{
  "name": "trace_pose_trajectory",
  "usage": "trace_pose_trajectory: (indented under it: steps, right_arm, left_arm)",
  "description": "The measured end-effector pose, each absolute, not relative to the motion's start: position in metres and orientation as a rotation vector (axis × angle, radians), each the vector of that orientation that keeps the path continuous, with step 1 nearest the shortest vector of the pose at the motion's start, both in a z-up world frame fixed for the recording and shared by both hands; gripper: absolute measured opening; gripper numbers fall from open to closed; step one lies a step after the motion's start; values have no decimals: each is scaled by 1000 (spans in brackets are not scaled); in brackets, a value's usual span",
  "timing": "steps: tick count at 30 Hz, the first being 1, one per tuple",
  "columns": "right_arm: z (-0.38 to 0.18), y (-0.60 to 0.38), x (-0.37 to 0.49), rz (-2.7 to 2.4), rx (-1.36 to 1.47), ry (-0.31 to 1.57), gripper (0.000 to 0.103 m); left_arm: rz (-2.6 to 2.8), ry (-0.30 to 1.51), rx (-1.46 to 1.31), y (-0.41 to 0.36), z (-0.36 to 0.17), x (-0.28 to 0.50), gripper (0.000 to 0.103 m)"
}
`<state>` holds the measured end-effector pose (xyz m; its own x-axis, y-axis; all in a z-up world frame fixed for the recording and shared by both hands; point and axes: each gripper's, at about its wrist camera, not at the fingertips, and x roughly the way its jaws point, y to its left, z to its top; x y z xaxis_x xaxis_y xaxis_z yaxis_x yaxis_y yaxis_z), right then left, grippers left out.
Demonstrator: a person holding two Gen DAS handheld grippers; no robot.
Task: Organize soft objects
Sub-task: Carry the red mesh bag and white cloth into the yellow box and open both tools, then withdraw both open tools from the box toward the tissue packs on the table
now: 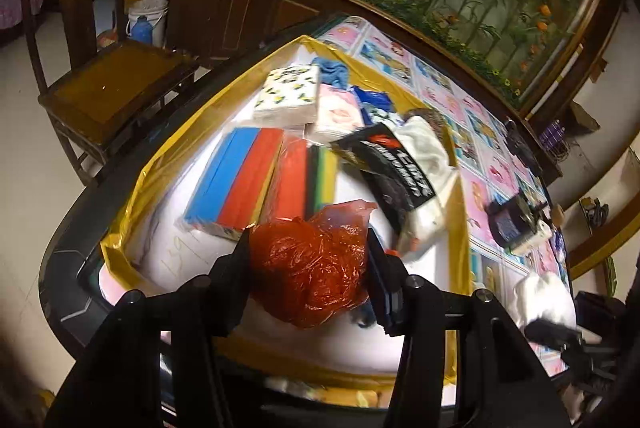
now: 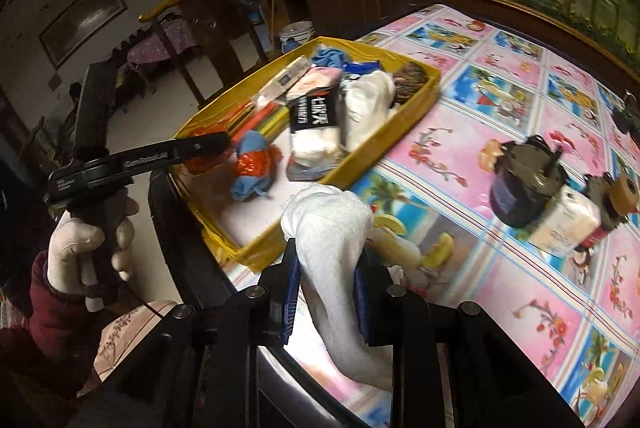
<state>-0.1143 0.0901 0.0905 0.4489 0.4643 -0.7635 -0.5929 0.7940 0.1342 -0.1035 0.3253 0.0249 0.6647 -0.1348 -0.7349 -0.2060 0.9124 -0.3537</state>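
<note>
Dim warm indoor light; glare on tray floor (image 1: pixel 360 344) (blown white); fisheye-bent, dark corners; slight blur.

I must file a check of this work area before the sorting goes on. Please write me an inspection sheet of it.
Surface: table with picture-print cloth.
Job's things: yellow tray holding sponges, tissue pack, socks, cloths.
Clutter: dark jar and small box on the cloth.
Tongs: left tongs shut on red plastic bag above the tray; right tongs shut on white cloth.
Cables: nothing seen.
Surroundings: wooden chair, cabinet, flower mural.
</note>
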Motion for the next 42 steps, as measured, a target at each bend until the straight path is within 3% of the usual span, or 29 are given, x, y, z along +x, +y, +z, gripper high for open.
trace_pose_trajectory:
  steps: [12, 23, 26, 30, 42]
  right_arm:
    - [67, 195, -81, 862, -178, 980, 23]
    - [19, 235, -39, 704, -300, 1010, 24]
    - [14, 237, -43, 705, -283, 1001, 33]
    - [28, 232, -54, 719, -253, 943, 59]
    - [63, 159, -88, 662, -147, 807, 66]
  left_arm:
    - [26, 763, -604, 363, 39, -127, 58]
    - [66, 751, -496, 353, 47, -123, 62]
    - [70, 757, -492, 353, 48, -126, 62]
    - [104, 747, -459, 349, 52, -130, 62]
    - [227, 724, -229, 309, 66, -142, 62]
